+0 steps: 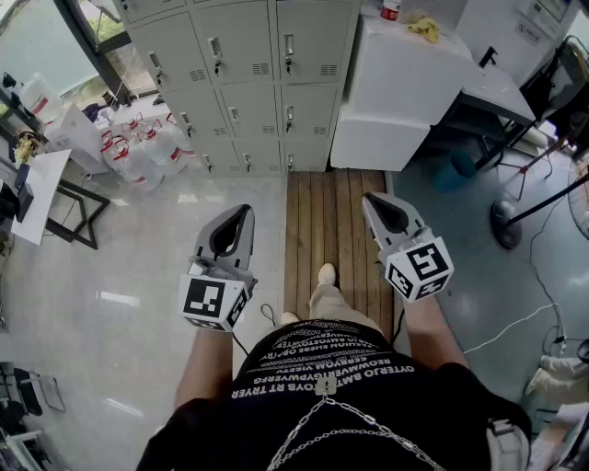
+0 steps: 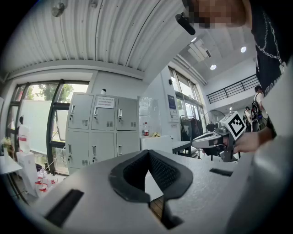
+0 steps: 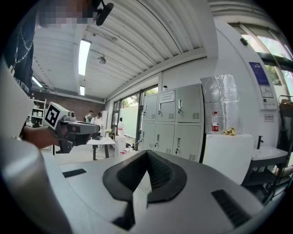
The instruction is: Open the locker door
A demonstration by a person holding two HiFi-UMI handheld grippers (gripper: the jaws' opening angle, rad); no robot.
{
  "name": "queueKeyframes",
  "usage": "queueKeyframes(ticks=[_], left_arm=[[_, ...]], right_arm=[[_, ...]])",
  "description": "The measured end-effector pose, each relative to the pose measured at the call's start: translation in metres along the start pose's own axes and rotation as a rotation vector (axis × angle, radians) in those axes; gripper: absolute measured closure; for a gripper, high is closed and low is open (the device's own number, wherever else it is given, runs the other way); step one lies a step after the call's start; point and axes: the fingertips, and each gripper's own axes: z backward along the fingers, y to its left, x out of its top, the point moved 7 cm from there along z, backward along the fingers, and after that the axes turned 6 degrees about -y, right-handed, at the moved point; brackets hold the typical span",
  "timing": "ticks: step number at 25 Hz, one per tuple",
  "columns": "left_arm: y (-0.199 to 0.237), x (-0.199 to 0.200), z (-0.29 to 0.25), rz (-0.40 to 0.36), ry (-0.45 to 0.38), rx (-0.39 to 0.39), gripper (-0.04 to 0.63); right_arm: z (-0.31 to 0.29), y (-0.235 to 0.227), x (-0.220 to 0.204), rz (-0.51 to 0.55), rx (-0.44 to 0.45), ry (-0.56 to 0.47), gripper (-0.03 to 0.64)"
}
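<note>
**Item: locker bank (image 1: 241, 83), doors shut**

Grey, at far wall, every door closed. Well apart on near side: left tool (image 1: 241, 216) and right tool (image 1: 373, 202), both closed, empty. Wooden floor strip (image 1: 336, 221) at its base; water jugs (image 1: 138, 156) far left.

The lockers (image 1: 248, 55) are pale grey. The left gripper (image 1: 245, 212) and right gripper (image 1: 370, 199) are grey, pads (image 2: 165, 171) black, markers (image 1: 210, 299) black-and-white squares. The planks (image 1: 336, 221) are brown; a small lump (image 1: 425, 28), maybe cloth, is yellow.
</note>
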Motion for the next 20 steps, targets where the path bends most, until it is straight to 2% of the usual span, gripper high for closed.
queueKeyframes(ticks=[12,18,20], left_arm=[[-0.002,0.004,0.008,-0.018,0.004,0.004,0.598],[0.008,-0.015,0.008,0.023,0.022,0.018,0.598],[0.011,-0.024,-0.002,0.037,0.032,0.016,0.598]], right_arm=[[0.002,0.003,0.004,-0.039,0.006,-0.026,0.62],[-0.006,0.002,-0.005,-0.043,-0.006,0.008,0.62],[-0.01,-0.003,-0.011,-0.046,-0.006,0.025,0.589]])
